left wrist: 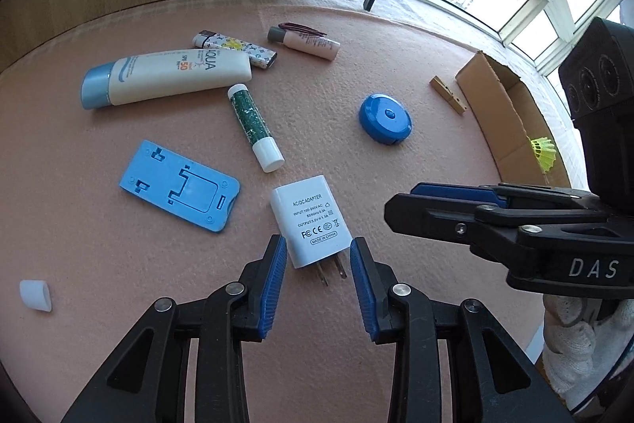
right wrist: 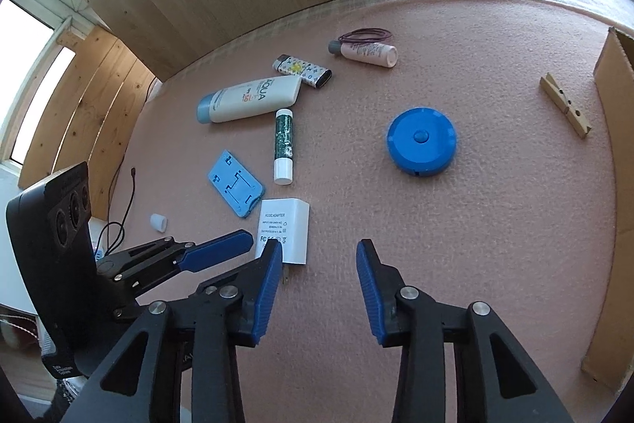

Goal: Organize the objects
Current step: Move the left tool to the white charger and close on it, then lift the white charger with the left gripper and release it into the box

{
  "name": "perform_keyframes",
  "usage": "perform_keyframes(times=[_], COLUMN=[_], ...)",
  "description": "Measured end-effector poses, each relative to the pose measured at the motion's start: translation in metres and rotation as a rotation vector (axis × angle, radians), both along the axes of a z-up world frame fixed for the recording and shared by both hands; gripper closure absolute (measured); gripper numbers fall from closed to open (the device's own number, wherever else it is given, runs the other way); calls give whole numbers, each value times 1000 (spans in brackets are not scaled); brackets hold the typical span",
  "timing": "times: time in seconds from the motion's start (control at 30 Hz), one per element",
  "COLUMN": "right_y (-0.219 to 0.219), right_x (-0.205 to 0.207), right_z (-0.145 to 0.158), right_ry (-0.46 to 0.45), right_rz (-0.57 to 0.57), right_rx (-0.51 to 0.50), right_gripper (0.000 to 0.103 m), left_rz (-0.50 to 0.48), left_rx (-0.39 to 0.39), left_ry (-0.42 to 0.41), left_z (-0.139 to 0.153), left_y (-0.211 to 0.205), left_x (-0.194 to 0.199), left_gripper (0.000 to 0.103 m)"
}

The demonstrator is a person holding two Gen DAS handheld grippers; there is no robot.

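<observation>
The pink felt table fills both views. Only the left wrist view looks into the cardboard box, where a yellow shuttlecock lies; the right wrist view crops it to one wall. The sunscreen tube reads "AQUA SPF 50". The white adapter, printed "AC/DC ADAPTER", lies between the left gripper pads, untouched. The right gripper stands apart over bare felt, its finger hiding the adapter's corner.
</observation>
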State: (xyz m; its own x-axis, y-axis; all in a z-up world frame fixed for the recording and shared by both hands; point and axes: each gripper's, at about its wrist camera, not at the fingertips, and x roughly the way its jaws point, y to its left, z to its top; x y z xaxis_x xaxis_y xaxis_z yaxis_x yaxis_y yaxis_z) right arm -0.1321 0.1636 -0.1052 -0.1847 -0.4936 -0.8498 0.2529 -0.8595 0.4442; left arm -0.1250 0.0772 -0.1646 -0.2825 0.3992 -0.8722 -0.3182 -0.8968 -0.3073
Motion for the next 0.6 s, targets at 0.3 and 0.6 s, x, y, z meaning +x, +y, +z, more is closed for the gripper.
perform_keyframes(times=[0.3, 0.6], right_y=[-28, -33], right_x=[-18, -27], right_z=[-18, -37], right_ry=[-67, -128], right_rz=[49, 49], right_rx=[-46, -72], right_gripper=[78, 82], left_rz=[11, -6], left_rx=[41, 63], left_ry=[-31, -37], left_z=[-6, -10], left_y=[-7, -4], left_x=[-5, -4], left_gripper=[67, 67])
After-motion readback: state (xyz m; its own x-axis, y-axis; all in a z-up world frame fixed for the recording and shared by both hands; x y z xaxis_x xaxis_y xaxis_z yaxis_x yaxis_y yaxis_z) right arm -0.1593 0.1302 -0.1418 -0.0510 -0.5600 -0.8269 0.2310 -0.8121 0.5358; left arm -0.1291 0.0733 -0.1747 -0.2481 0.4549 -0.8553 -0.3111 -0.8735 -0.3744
